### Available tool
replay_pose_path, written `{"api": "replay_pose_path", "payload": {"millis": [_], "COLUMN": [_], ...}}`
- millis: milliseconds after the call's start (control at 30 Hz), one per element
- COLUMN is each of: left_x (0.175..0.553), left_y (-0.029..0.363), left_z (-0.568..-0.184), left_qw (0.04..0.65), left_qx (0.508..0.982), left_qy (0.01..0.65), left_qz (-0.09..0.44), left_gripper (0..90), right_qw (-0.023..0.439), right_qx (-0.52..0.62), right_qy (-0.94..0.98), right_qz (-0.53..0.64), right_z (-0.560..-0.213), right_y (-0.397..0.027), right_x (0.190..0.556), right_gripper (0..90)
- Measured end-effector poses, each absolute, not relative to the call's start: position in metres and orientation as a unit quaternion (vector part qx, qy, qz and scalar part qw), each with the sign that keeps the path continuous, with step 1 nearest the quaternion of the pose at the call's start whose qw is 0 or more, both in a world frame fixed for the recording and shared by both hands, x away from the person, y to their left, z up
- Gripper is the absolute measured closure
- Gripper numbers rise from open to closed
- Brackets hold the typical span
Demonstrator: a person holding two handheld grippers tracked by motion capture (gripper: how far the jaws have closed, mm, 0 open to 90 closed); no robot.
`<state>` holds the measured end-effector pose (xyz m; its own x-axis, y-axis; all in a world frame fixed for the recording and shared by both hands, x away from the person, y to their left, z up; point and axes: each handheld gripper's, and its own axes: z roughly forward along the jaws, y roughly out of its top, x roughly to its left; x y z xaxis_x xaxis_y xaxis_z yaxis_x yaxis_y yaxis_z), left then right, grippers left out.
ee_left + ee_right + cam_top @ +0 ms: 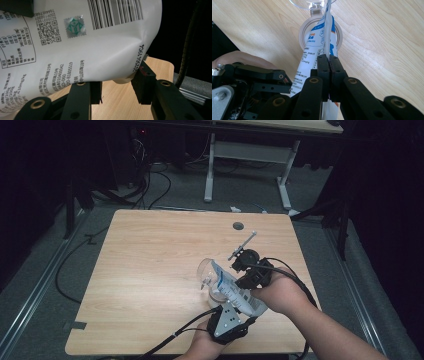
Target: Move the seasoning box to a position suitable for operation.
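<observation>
While the right gripper (329, 60) has its two black jaws pressed flat together on the thin edge of a white-and-blue pouch (317, 47), the left gripper (116, 88) sits lower on the same pouch (82, 47) with its jaws partly apart; the bulging bottom of the bag rests between and on top of them, but whether the pads actually press on it I cannot tell. Seen from above, both hands meet near the front right of the table (150, 250) — the right hand (282, 292) coming in from the right, the left gripper (227, 320) with its grey three-cornered plate just below the pouch (232, 287). The pouch lies slanted, its upper end leaning over a clear glass container (207, 272) standing on the wood. In the right gripper view the pouch's top hangs above a round, pale ring-shaped opening (303, 32), with the clear rim of the container just beyond it. Printed text, a barcode, a QR code and a date stamp cover the pouch's back in the left gripper view. Black cables trail from both grippers toward the table's front edge. Behind the right gripper a thin metal rod (242, 245) lies at an angle — further back, a small dark round hole (238, 225) marks the tabletop. Beyond the table stands a white-legged desk (245, 155) on the grey floor.
</observation>
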<state>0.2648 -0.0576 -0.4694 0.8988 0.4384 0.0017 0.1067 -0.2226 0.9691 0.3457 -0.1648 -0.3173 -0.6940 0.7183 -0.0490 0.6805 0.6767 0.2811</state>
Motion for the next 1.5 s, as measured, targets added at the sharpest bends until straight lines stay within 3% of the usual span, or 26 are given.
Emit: {"api": "replay_pose_path", "payload": {"millis": [1500], "left_x": [0.2645], "left_y": [-0.0572], "left_z": [-0.4669], "left_qw": [0.603], "left_qx": [0.766], "left_qy": [0.179], "left_qz": [0.137], "left_gripper": [62.7], "right_qw": [0.08], "right_qx": [0.377], "right_qy": [0.915], "right_qz": [0.12], "right_z": [-0.317], "right_y": [-0.1628], "right_x": [0.3477], "right_gripper": [89.3]}}
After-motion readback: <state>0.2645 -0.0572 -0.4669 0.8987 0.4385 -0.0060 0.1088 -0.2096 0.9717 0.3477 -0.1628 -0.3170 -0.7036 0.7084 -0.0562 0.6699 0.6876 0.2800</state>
